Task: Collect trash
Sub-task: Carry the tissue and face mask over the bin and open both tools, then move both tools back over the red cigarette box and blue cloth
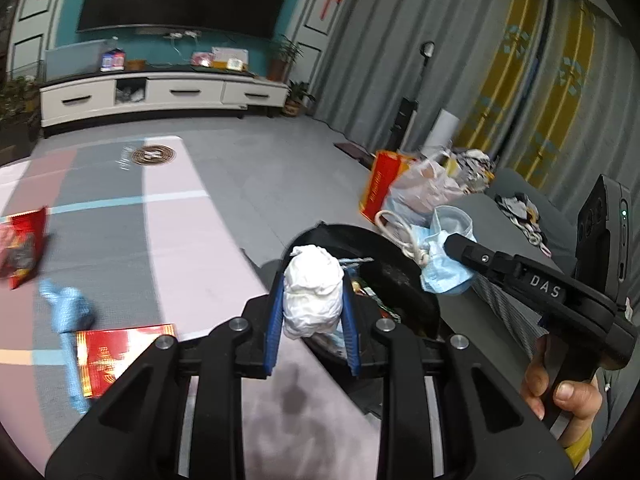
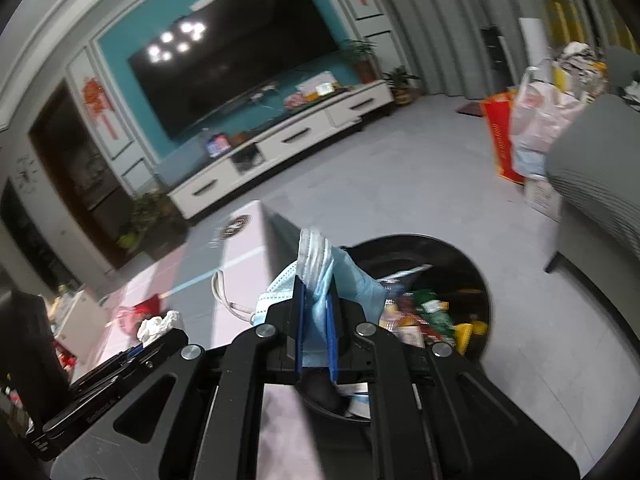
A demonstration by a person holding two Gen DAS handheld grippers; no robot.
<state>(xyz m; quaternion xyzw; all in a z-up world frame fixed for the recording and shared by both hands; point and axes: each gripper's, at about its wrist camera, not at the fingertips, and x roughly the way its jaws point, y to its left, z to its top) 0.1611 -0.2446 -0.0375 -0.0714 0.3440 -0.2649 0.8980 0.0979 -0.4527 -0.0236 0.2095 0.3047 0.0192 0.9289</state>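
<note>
Left gripper (image 1: 312, 300) is clamped on a crumpled white tissue wad (image 1: 313, 294), blue pads pressing it from both sides, and it hangs at the near edge of the black trash bin (image 1: 404, 276), which sits toward two o'clock from the wad. Over at three o'clock in the left wrist view comes the right gripper (image 1: 454, 242), a bare hand (image 1: 560, 388) wrapped round its handle, and its jaws are pinched tight on a bundle of blue face masks (image 1: 444, 256) dangling above the bin's rim. From the right wrist view those masks (image 2: 320, 280) spill up and out between the closed blue pads, ear loops trailing off to nine o'clock, with the bin (image 2: 452, 252) open at two o'clock and coloured wrappers (image 2: 432, 312) piled inside. On the pale table (image 1: 180, 240), more litter waits: a red snack bag (image 1: 22, 248) at nine o'clock, a blue cloth (image 1: 68, 312) and a red packet (image 1: 116, 352) at eight o'clock.
</note>
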